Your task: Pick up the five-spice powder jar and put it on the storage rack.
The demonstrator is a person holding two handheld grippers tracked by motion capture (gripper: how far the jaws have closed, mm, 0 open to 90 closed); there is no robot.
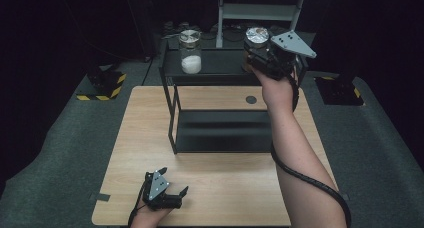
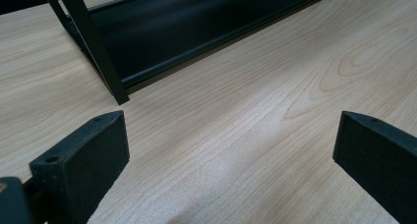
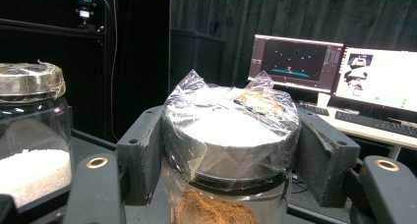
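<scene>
Standing upright on the top tier of the black two-tier rack (image 1: 172, 113), a glass jar of brown powder (image 3: 231, 155) kept its long axis vertical, its film-wrapped lid upward. Right gripper (image 1: 270, 55): jaws clamped on that lid from both sides. A second jar, holding white granules (image 1: 190, 51), stood well apart on the same tier. Left gripper (image 1: 165, 193): jaws spread wide, holding nothing, low over the wooden table (image 1: 225, 188).

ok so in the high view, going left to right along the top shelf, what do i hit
jar of white grains → bare stretch of shelf → foil-topped jar with the right hand-held gripper shut on it
</scene>
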